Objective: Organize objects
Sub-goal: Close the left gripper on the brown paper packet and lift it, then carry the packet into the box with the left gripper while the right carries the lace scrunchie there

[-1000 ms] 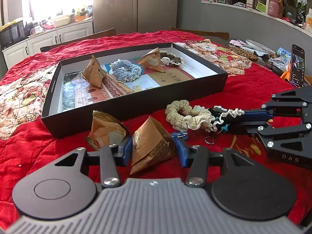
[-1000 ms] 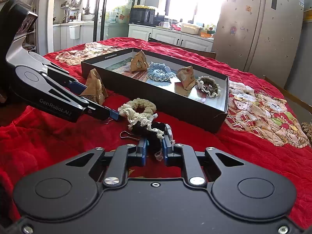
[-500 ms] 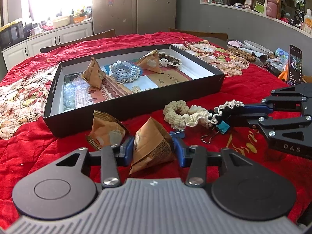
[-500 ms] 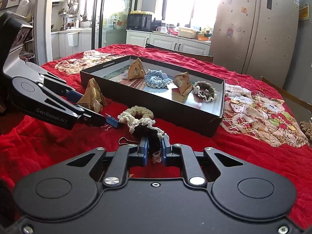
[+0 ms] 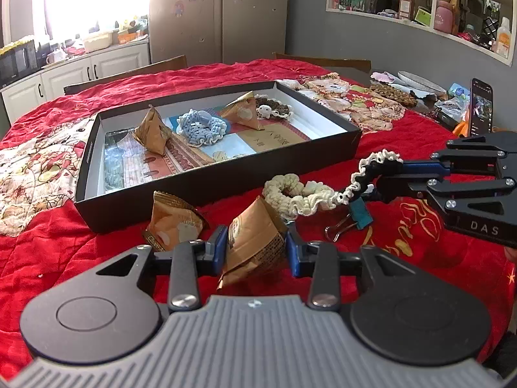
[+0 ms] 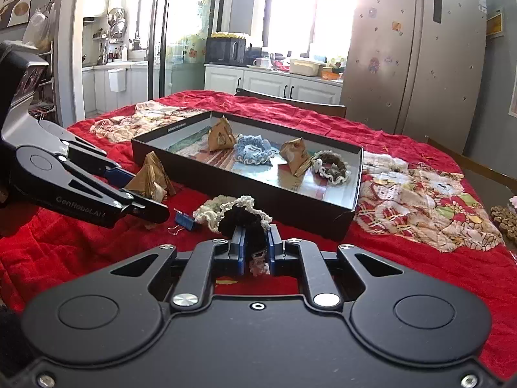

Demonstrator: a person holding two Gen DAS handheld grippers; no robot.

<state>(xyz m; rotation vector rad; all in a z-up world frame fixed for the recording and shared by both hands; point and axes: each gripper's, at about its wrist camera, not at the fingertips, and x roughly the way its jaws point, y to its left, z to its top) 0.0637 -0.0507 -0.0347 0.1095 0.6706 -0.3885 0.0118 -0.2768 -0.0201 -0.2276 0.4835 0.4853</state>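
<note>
Red quilted cloth (image 5: 80, 258) lies before the black shallow cardboard box (image 5: 226, 177); a brown pyramid-shaped paper packet (image 5: 255, 242) sits between the closing left fingers (image 5: 216, 245), while a black white-edged crocheted scrunchie (image 6: 248, 223) is clenched by the right fingers (image 6: 237, 249).

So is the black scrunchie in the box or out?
Out. The black scrunchie is pinched in the right gripper, short of the box.

You are working in a home kitchen-dining room. Ahead of your right claw stand a tall steel refrigerator (image 6: 416, 58), white base cabinets (image 6: 274, 84), and a microwave (image 6: 226, 50) on the counter beneath bright windows. To the right of your left claw, a wall shelf (image 5: 452, 16) holds household bottles and boxes. A red quilted cloth (image 5: 404, 242) covers the table (image 5: 323, 63) below both claws.
</note>
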